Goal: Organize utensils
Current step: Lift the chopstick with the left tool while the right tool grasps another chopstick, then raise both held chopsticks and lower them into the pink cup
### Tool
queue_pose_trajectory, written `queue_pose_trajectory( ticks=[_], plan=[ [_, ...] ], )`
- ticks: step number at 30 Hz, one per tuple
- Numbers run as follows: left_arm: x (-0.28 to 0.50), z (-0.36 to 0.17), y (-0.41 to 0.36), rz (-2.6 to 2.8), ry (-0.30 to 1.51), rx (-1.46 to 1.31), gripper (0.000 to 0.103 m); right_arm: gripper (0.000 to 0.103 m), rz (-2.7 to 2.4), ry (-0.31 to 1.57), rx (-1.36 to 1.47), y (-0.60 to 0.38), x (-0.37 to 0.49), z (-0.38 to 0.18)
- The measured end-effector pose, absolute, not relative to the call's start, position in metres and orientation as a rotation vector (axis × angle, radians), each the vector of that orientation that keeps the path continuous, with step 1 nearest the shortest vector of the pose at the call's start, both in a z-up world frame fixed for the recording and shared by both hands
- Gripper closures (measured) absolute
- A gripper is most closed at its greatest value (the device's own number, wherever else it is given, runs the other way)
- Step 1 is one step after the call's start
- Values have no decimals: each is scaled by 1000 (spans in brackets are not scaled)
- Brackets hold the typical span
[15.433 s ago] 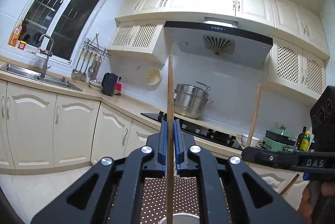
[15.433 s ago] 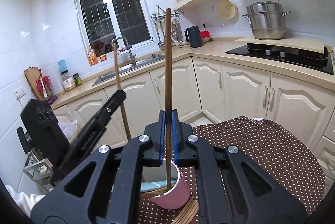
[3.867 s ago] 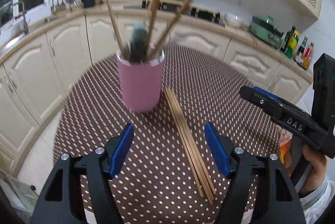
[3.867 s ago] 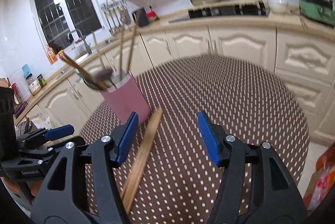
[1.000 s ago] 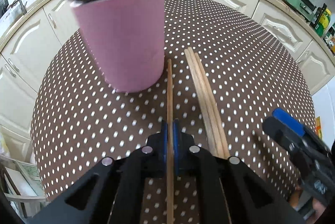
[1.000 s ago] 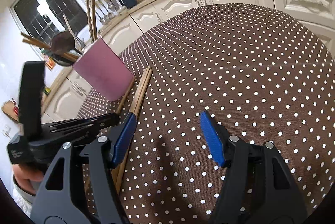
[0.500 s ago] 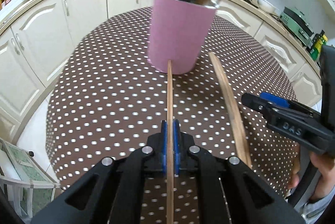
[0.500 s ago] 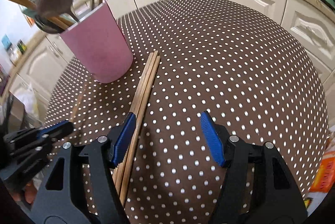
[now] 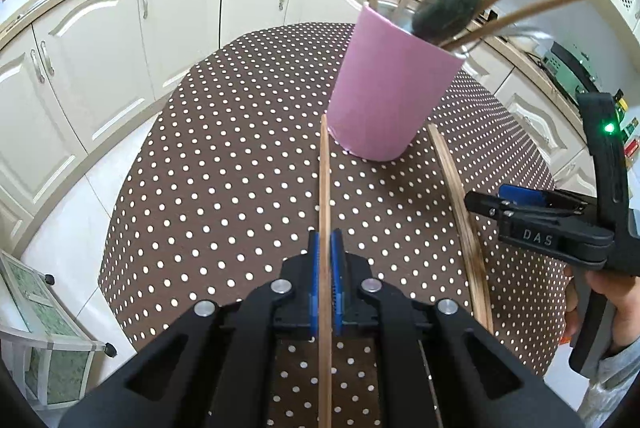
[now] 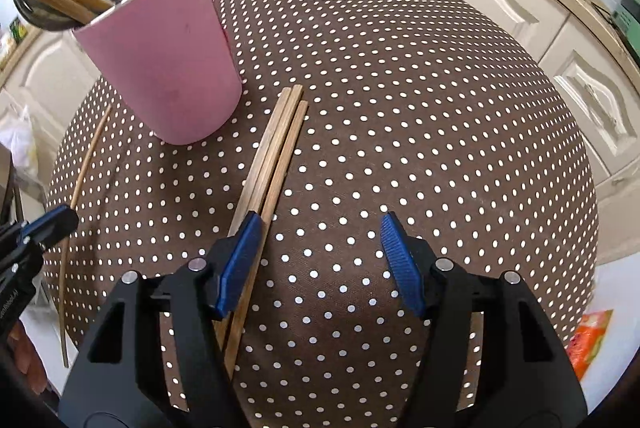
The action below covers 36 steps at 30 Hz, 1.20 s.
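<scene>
A pink cup [image 9: 390, 87] stands on the brown dotted table [image 9: 224, 155] and holds several wooden chopsticks and a dark green spoon [image 9: 460, 1]. My left gripper [image 9: 326, 256] is shut on one wooden chopstick [image 9: 325, 187], held above the table left of the cup; it also shows in the right wrist view [image 10: 80, 187]. A bundle of chopsticks [image 10: 272, 155] lies on the table beside the cup [image 10: 160, 67]. My right gripper [image 10: 320, 248] is open and empty, its left finger over the bundle; it shows in the left wrist view [image 9: 520, 203].
Cream kitchen cabinets [image 9: 100, 39] curve around the round table. A small rack [image 9: 36, 340] stands on the floor at the left. An orange packet [image 10: 592, 340] lies on the floor at the right table edge.
My left gripper has lifted and swung left with the chopstick, so the cup now sits right of its tip. My right gripper has moved in lower over the bundle.
</scene>
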<state>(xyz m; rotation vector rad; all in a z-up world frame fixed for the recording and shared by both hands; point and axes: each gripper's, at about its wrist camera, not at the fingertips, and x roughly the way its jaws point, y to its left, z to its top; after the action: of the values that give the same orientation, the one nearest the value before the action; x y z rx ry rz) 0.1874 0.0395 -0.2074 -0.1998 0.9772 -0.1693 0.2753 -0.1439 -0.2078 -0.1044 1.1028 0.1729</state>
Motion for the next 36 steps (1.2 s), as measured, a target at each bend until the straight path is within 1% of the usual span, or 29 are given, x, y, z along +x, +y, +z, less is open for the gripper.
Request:
queue_pose_trajectory(
  ticks=[1, 3, 6, 9, 10, 11, 12, 13, 14, 15, 20, 28, 36],
  plan=[
    [190, -207, 39, -169, 977, -204, 98, 42, 177, 1118, -124, -137, 279, -208],
    [192, -206, 41, -172, 975, -209, 98, 51, 194, 1150, -146, -127, 286, -212],
    [193, -203, 40, -176, 967, -206, 98, 52, 200, 1164, -177, -117, 290, -215],
    [193, -203, 39, -173, 962, -204, 98, 57, 203, 1178, -164, -114, 298, -214],
    [193, -202, 39, -174, 958, -208, 98, 62, 201, 1181, -163, -113, 300, -214],
    [193, -202, 40, -173, 954, -210, 98, 70, 202, 1184, -164, -111, 304, -212],
    [193, -200, 41, -170, 947, -211, 98, 72, 205, 1186, -163, -112, 308, -211],
    [192, -199, 41, -167, 943, -210, 98, 78, 215, 1194, -173, -107, 312, -211],
    [192, -197, 42, -164, 935, -209, 98, 87, 225, 1196, -181, -106, 315, -209],
    [192, -195, 43, -163, 929, -208, 98, 91, 238, 1201, -187, -103, 321, -209],
    [189, -184, 46, -154, 884, -206, 98, 97, 258, 1200, -187, -98, 331, -207],
    [178, -164, 51, -147, 792, -216, 98, 98, 286, 1140, -102, -109, 331, -192],
    [164, -142, 52, -155, 688, -208, 98, 98, 330, 993, 8, -135, 320, -155]
  ],
)
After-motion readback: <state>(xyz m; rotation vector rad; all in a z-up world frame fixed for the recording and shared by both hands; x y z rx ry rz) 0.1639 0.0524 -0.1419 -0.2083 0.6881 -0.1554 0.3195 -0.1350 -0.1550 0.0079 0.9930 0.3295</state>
